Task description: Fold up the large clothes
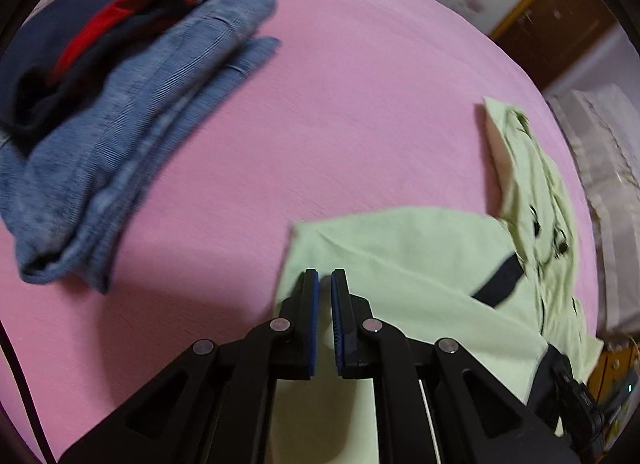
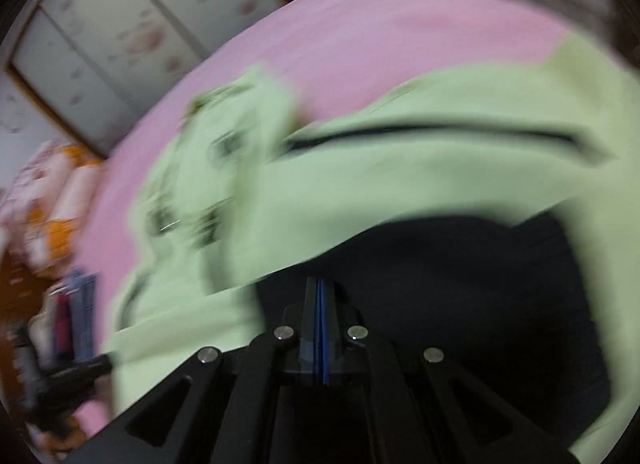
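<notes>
The green garment (image 1: pixel 400 264) is lying spread on the pink bed (image 1: pixel 320 104), reaching its near edge. The left gripper (image 1: pixel 325 276) is hovering over it, jaws nearly together with nothing between them, while the right gripper (image 2: pixel 320 284) is sitting fully closed, empty. Folded jeans (image 1: pixel 120 136) are stacked well apart.

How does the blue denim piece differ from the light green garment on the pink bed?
The blue denim piece lies folded in neat layers with other folded clothes stacked on it; the light green garment is spread loose and rumpled, nothing stacked on it. The denim is mottled blue; the green is pale with black trim. Both rest on the pink bed cover.
</notes>
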Available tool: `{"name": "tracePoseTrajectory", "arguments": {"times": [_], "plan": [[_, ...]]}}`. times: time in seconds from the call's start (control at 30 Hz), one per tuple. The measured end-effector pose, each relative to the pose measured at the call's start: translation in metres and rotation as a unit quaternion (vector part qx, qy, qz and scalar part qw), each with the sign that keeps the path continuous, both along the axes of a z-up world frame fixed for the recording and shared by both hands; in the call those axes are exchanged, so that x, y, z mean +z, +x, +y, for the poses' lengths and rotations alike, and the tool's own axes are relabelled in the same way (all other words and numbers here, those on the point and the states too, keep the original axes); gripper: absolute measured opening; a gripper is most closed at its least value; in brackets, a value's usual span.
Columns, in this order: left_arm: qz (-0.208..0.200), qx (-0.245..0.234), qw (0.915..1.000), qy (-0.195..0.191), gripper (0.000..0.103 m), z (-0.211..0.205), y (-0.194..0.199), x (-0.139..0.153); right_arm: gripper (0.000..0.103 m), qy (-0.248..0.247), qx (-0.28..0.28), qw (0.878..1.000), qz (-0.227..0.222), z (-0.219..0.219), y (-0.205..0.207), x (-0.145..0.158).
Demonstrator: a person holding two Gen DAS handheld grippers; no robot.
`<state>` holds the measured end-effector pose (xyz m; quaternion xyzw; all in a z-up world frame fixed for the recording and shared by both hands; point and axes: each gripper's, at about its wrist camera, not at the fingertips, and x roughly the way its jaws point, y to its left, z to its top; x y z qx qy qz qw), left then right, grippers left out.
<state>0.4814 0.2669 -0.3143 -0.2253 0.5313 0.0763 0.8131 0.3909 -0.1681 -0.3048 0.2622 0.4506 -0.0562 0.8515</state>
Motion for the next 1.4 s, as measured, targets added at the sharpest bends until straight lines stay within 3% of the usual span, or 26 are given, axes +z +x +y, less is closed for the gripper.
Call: {"name": "tracePoseTrajectory", "arguments": {"times": [0.13,0.23,0.37,0.43,0.5,0.53,0.73,0.93,1.0,1.07,1.1,1.4], "plan": [[0.008,0.014,0.9986,0.050,0.006,-0.011,0.004,0.004,0.000,0.033,-0.059,0.998,-0.003,-0.056,-0.017,-0.007],[0.010,0.036,0.9953,0.090,0.008,-0.024,0.003,0.015,0.000,0.045,-0.051,0.998,-0.014,-0.064,-0.020,-0.007],[-0.010,0.043,0.9928,0.111,0.024,-0.059,-0.009,0.045,0.001,0.055,-0.015,0.998,-0.023,-0.070,-0.026,0.007],[-0.021,0.037,0.9909,0.128,0.036,-0.085,-0.018,0.061,0.001,0.068,0.010,0.997,-0.037,-0.073,-0.034,0.019],[-0.026,0.027,0.9893,0.141,0.060,-0.108,-0.028,0.077,0.002,0.083,0.039,0.995,-0.047,-0.072,-0.043,0.033],[-0.028,0.022,0.9890,0.144,0.062,-0.123,-0.034,0.084,0.002,0.090,0.056,0.993,-0.049,-0.074,-0.047,0.039],[0.009,-0.025,0.9897,0.140,0.063,-0.216,-0.076,0.103,0.002,0.159,0.102,0.982,-0.009,-0.094,-0.075,0.049],[0.061,-0.109,0.9843,0.125,0.063,-0.322,-0.117,0.099,0.003,0.182,0.115,0.975,0.048,-0.137,-0.122,0.038],[0.077,-0.130,0.9827,0.107,0.063,-0.356,-0.129,0.094,0.007,0.195,0.109,0.973,0.063,-0.154,-0.133,0.032],[0.093,-0.155,0.9787,0.098,0.063,-0.390,-0.138,0.089,0.027,0.207,0.104,0.969,0.082,-0.176,-0.150,0.025],[0.099,-0.164,0.9765,0.099,0.063,-0.404,-0.142,0.088,0.031,0.211,0.102,0.968,0.090,-0.186,-0.157,0.022],[0.140,-0.231,0.9582,0.094,0.069,-0.507,-0.162,0.079,0.038,0.236,0.033,0.964,0.113,-0.284,-0.204,0.008]]}}
